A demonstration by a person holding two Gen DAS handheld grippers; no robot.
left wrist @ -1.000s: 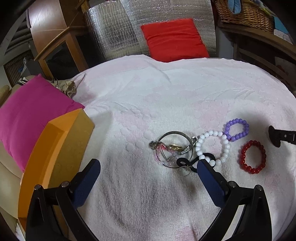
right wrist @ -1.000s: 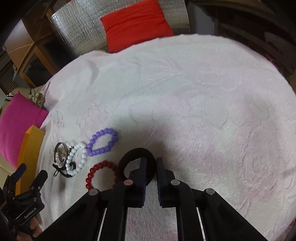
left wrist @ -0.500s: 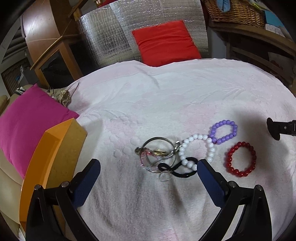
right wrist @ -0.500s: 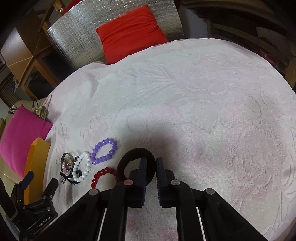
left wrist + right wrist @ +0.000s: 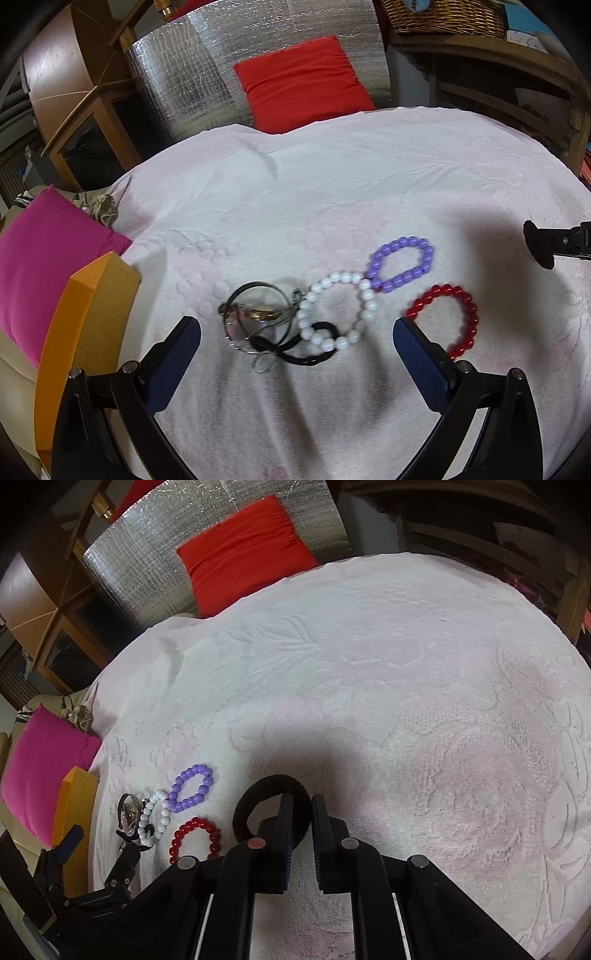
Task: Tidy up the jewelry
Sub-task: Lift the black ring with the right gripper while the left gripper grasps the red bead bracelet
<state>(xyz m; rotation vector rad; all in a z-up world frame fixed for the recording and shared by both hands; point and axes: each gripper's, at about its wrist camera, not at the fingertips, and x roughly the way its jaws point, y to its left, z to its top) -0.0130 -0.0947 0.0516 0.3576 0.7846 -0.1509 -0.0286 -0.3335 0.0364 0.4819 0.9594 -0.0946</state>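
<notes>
On the pale pink bedspread (image 5: pixel 332 192) lie a purple bead bracelet (image 5: pixel 400 264), a white bead bracelet (image 5: pixel 338 310), a red bead bracelet (image 5: pixel 448 317), a tangle of silver bangles (image 5: pixel 255 314) and a black cord loop (image 5: pixel 303 345). My left gripper (image 5: pixel 297 354) is open, its fingers spread on either side of the tangle and white bracelet. My right gripper (image 5: pixel 303 823) is shut on a black ring-shaped bracelet (image 5: pixel 266 794), held just above the bedspread right of the red bracelet (image 5: pixel 194 836). It shows at the right edge of the left wrist view (image 5: pixel 539 245).
An orange box (image 5: pixel 74 332) stands at the left bed edge beside a magenta cushion (image 5: pixel 40 266). A red cushion (image 5: pixel 301 83) leans on a silver foil panel (image 5: pixel 177 74) behind the bed. Wooden furniture and a wicker basket (image 5: pixel 443 14) stand at the back.
My left gripper has moved closer over the jewelry pile, so the tangle and white bracelet now sit between its fingers. My right gripper still holds the black bracelet and has risen slightly.
</notes>
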